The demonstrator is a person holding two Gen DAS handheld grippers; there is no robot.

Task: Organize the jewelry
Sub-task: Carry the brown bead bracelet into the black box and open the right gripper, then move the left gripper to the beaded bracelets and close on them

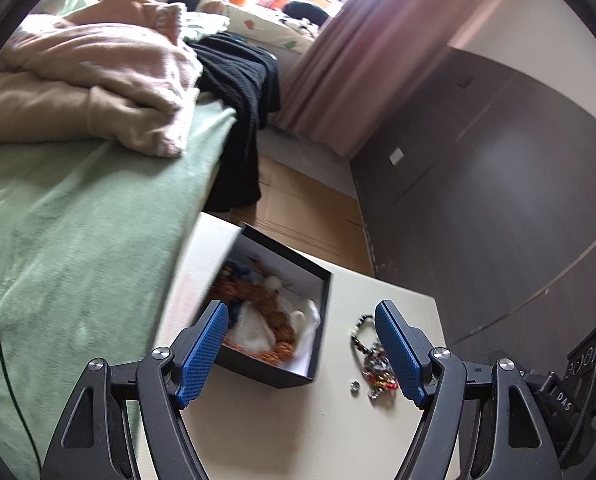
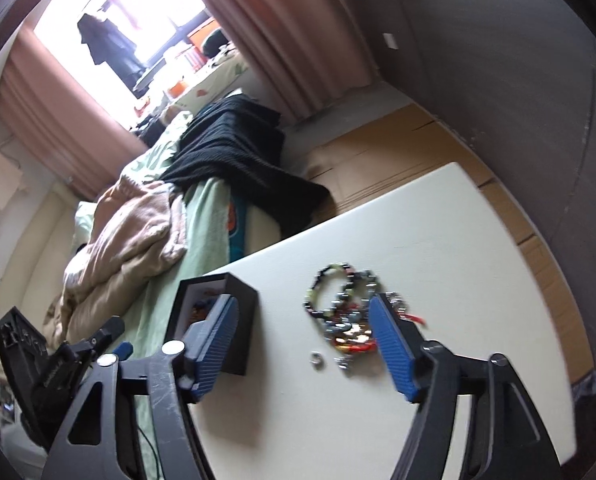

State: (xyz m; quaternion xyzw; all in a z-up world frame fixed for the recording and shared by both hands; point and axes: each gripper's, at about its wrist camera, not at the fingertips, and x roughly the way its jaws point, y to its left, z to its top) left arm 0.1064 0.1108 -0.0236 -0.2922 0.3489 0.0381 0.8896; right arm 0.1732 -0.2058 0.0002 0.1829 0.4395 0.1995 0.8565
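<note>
A black jewelry box (image 1: 318, 312) with a white inside sits on the white table (image 1: 258, 432), holding orange and blue beaded pieces (image 1: 266, 300) on white cloth. A pile of beaded bracelets (image 1: 372, 356) and a small ring (image 1: 354, 387) lie on the table to its right. My left gripper (image 1: 300, 344) is open and empty above the box's near edge. In the right wrist view, my right gripper (image 2: 304, 336) is open and empty over the bracelets (image 2: 344, 308), with the ring (image 2: 317, 358) nearby and the box (image 2: 238, 312) by its left finger.
A bed with a green sheet (image 1: 78, 248), a pink blanket (image 1: 98, 80) and a black knit garment (image 1: 242, 92) borders the table's left side. A dark wardrobe (image 1: 498, 184) stands on the right. Cardboard (image 1: 310, 208) covers the floor beyond the table.
</note>
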